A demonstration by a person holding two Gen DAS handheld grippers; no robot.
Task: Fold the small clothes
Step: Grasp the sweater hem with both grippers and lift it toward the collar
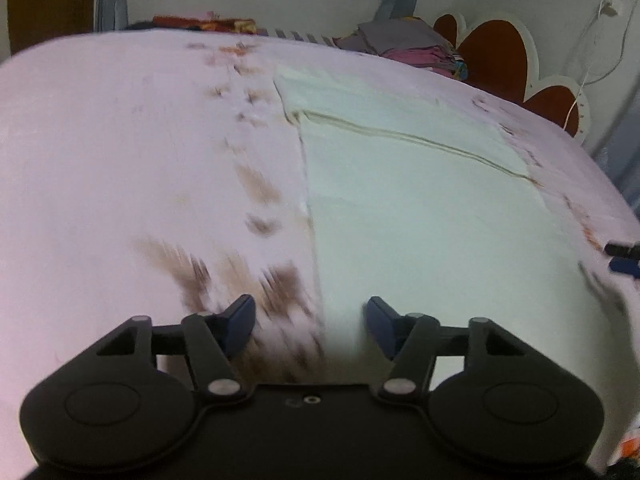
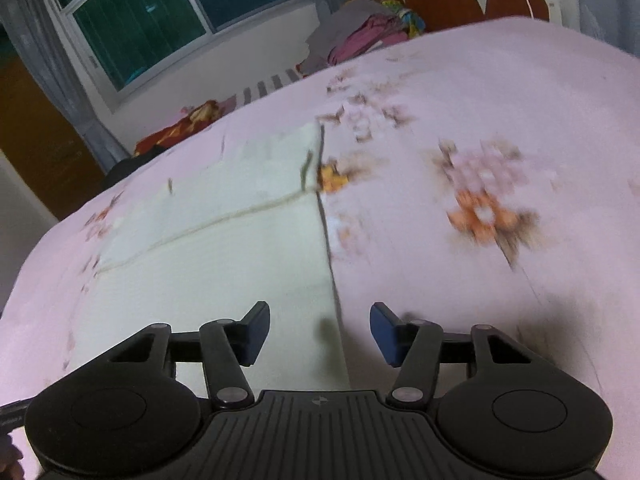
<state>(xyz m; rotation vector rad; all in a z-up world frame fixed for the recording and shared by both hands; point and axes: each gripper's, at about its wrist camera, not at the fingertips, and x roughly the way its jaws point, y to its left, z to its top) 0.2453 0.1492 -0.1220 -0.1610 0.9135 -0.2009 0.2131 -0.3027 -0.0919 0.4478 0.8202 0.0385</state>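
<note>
The pale green garment (image 1: 420, 200) lies flat on the floral bedsheet (image 1: 120, 160), one fold apparently made with further folds likely left, while the left gripper (image 1: 311, 322) and right gripper (image 2: 320, 330) hover over its near edge, released and empty.

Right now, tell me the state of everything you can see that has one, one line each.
Pale green cloth: lying flat on the bed, one fold made, not held.
Left gripper: jaws open, nothing between them.
Right gripper: jaws open, empty, over the cloth's edge.
Bedsheet: spread flat.
Pile of clothes: heaped at the bed's far end.
Window: looks shut.
</note>
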